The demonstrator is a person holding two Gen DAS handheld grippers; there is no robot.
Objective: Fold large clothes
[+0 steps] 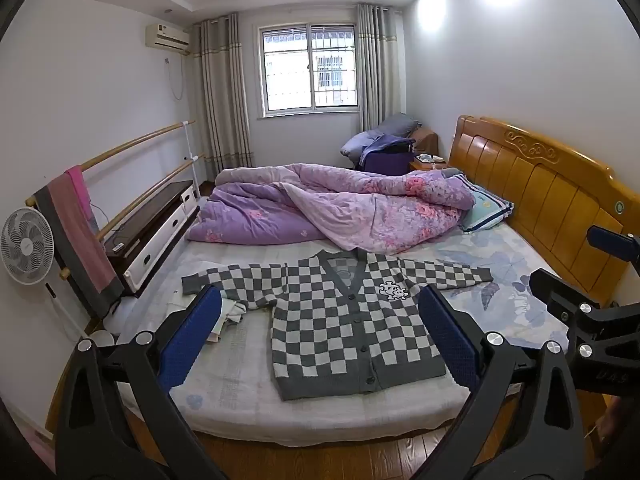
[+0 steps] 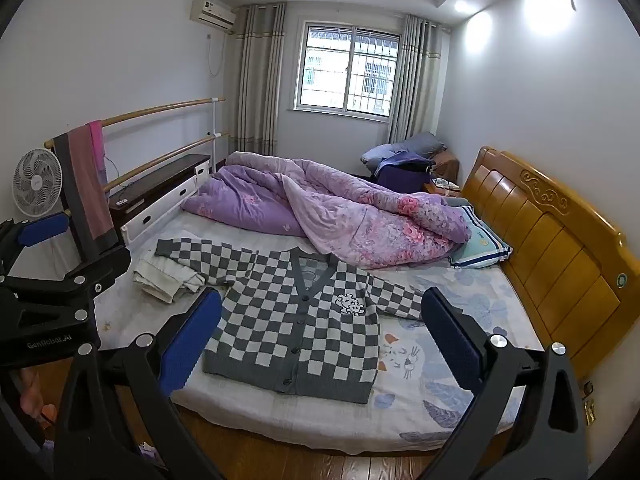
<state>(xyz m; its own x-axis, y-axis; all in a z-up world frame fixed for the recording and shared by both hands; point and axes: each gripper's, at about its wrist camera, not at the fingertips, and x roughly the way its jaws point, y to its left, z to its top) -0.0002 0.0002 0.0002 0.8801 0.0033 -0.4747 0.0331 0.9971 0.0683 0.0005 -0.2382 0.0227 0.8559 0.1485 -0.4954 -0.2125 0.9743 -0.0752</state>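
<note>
Both hand-held grippers apart (left (image 1: 320, 336), right (image 2: 320, 340)) | cardigan (image 1: 344, 324) flat on bed (image 1: 240, 400)

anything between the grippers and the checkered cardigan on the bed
Nothing visible. Both hand-held grippers, left and right, are open above the bed's near edge, with the checkered cardigan lying flat and uncovered ahead.

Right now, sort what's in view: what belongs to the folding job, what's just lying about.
For the job:
checkered cardigan
left gripper
right gripper

Lying about:
purple quilt
pillow
cream cloth
fan
</note>
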